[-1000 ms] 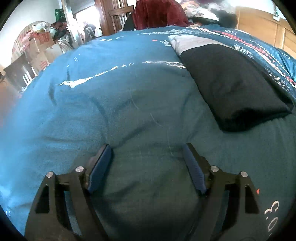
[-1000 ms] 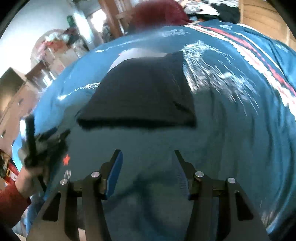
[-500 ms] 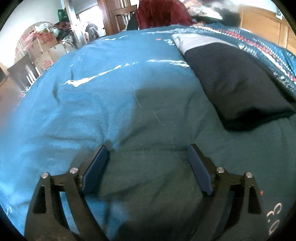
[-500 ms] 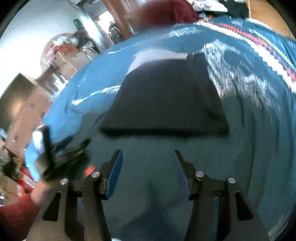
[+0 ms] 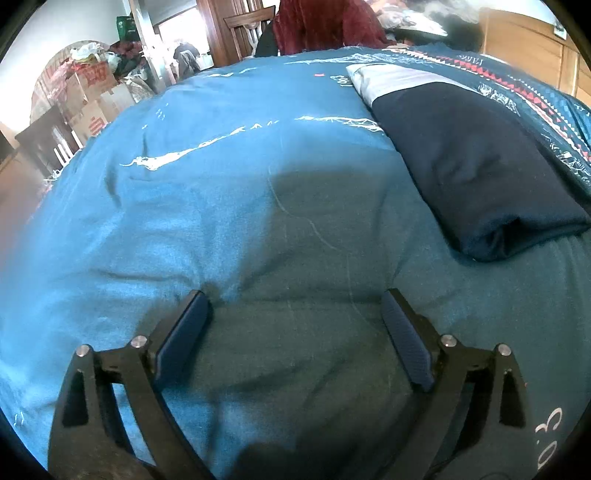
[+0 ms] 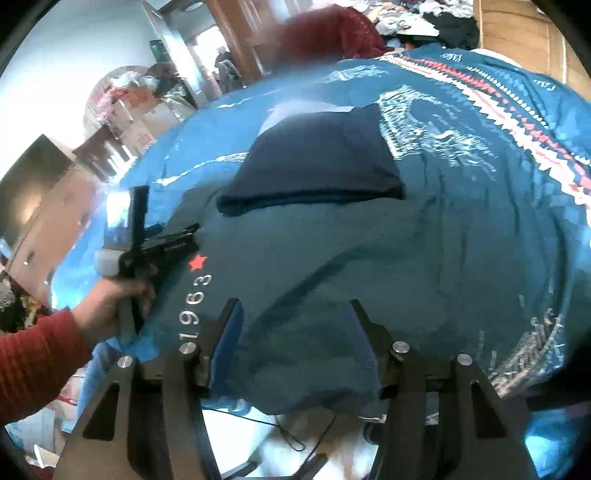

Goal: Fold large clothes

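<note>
A folded dark navy garment (image 5: 472, 166) with a grey-white panel at its far end lies on a teal blanket (image 5: 221, 184) at the right of the left wrist view. My left gripper (image 5: 293, 321) is open and empty, low over the blanket, left of the garment. In the right wrist view the garment (image 6: 317, 166) lies ahead in the middle. My right gripper (image 6: 295, 332) is open and empty above the blanket's near edge (image 6: 314, 398). The left gripper (image 6: 147, 247), held by a hand in a red sleeve, shows at the left there.
The blanket has white prints, "1963" with a red star (image 6: 197, 263), and a red-white patterned band (image 6: 517, 110). Cardboard boxes and clutter (image 5: 88, 92) stand at the far left. A wooden chair (image 5: 247, 29) and dark red cloth (image 5: 325, 26) are behind the bed. Floor shows below the blanket edge.
My right gripper has pulled back towards the near edge of the bed, so the garment looks farther and the floor shows. My left gripper has barely shifted and has opened slightly wider.
</note>
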